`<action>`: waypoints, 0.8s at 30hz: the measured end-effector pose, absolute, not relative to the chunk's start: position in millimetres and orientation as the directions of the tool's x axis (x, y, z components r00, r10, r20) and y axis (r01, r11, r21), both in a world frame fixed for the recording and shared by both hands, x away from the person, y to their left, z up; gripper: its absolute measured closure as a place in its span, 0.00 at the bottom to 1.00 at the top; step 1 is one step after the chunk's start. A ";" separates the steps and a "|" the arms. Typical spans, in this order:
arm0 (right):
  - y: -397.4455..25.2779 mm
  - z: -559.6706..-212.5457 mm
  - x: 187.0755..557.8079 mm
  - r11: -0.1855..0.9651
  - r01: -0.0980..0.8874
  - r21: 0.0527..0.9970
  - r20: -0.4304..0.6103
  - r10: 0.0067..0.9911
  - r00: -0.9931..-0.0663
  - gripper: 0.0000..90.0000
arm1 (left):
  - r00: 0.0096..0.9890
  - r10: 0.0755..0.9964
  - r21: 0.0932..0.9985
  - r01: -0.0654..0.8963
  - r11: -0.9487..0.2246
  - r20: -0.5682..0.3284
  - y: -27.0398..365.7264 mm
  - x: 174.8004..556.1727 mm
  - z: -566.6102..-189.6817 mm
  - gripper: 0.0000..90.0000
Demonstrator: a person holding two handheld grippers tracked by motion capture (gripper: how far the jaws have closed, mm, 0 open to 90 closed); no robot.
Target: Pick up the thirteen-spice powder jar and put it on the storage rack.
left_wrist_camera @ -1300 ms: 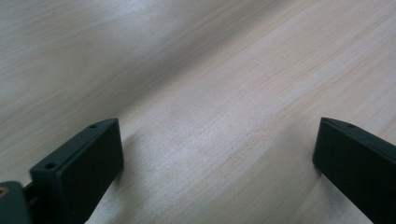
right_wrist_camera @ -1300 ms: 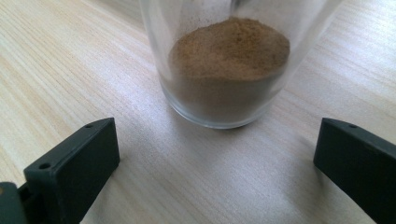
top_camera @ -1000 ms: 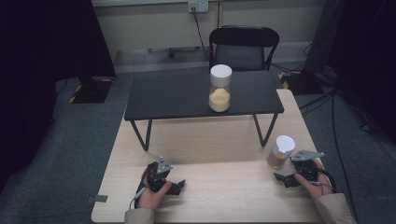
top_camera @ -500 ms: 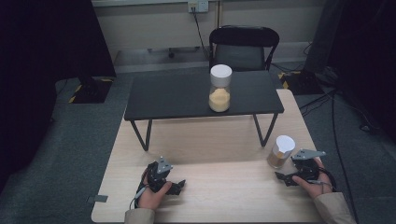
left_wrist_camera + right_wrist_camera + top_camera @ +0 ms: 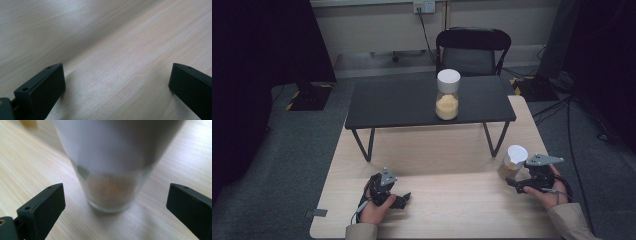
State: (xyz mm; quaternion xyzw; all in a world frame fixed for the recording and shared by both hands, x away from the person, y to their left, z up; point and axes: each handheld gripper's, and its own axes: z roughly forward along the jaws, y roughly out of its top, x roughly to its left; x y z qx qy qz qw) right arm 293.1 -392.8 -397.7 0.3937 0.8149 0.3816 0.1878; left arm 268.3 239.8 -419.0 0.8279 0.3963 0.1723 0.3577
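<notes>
A small glass jar (image 5: 513, 162) with a white lid and brownish contents stands upright near the right edge of the light wooden table (image 5: 437, 205). My right gripper (image 5: 515, 184) sits just in front of it, open, its jaws wide apart either side of the small jar (image 5: 111, 173), not touching it. A taller jar (image 5: 447, 95) with a white lid and yellow grains stands on the low black table (image 5: 402, 102). At the table's front left my left gripper (image 5: 404, 199) rests open on bare wood (image 5: 110, 57), nothing between its jaws.
The low black table stands on thin legs (image 5: 363, 145) across the far half of the wooden table. A black chair (image 5: 472, 50) is behind it. Cables (image 5: 582, 110) run over the grey floor at the right.
The right gripper has shifted slightly beside the small jar. The left gripper and both jars have stayed put.
</notes>
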 end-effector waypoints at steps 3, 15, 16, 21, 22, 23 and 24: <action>-390.0 -394.5 293.7 0.385 0.491 0.782 -0.005 0.790 -0.612 0.02 | 0.627 0.779 0.729 0.533 -0.430 0.002 239.8 268.3 -419.0 0.00; -396.6 -400.3 300.9 0.317 0.435 0.843 0.034 0.776 -0.630 0.28 | 0.627 0.779 0.729 0.532 -0.431 0.002 239.8 268.4 -419.0 0.00; -396.9 -400.8 301.1 0.317 0.428 0.846 0.031 0.773 -0.634 0.30 | 0.627 0.779 0.729 0.533 -0.431 0.002 239.7 268.4 -418.9 0.00; -393.7 -400.2 300.2 0.351 0.395 0.849 -0.010 0.757 -0.653 0.34 | 0.627 0.779 0.729 0.533 -0.431 0.002 239.7 268.5 -418.9 0.00; -393.3 -400.4 299.6 0.351 0.394 0.850 -0.011 0.759 -0.651 0.34 | 0.627 0.779 0.729 0.533 -0.431 0.002 239.7 268.4 -418.9 0.00; -392.8 -400.3 299.2 0.354 0.391 0.850 -0.016 0.758 -0.652 0.34 | 0.627 0.779 0.729 0.533 -0.431 0.002 239.7 268.4 -418.9 0.00; -391.7 -399.7 298.6 0.363 0.385 0.849 -0.027 0.756 -0.654 0.34 | 0.628 0.779 0.729 0.532 -0.431 0.002 239.8 268.5 -419.0 0.00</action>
